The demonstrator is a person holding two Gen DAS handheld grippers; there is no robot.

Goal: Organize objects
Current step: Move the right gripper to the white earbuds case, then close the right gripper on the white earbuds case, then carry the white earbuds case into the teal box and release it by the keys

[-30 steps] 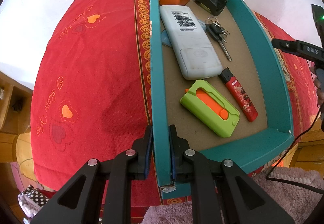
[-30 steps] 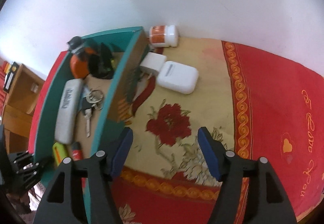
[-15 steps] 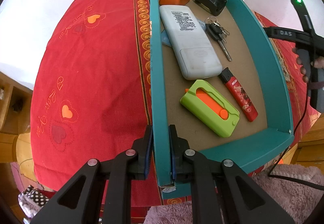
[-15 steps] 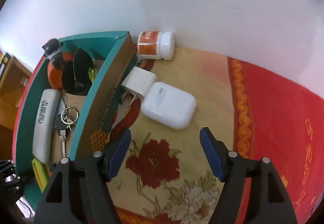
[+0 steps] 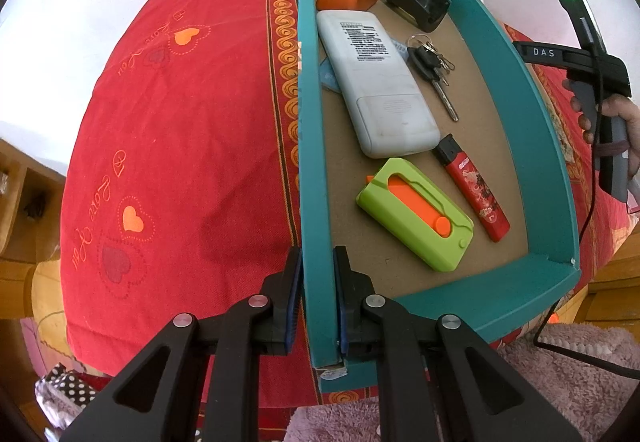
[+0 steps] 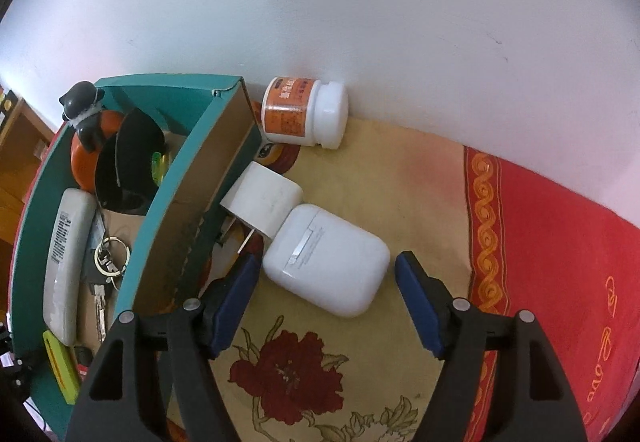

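Box (image 5: 310, 178) wall in left gripper (image 5: 316, 296) jaws; right gripper (image 6: 326, 304) jaws apart around one earbud case (image 6: 326, 264).

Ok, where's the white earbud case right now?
In the right wrist view, the earbud case lies on the cloth between the open right gripper's fingers, touching the white charger beside the teal box.

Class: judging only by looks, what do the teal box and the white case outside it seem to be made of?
Teal box: probably cardboard with a matte teal facing; its floor and one outer wall show bare brown board.
White case: likely smooth, slightly glossy hard plastic, with rounded corners and a small metallic-looking hinge strip.
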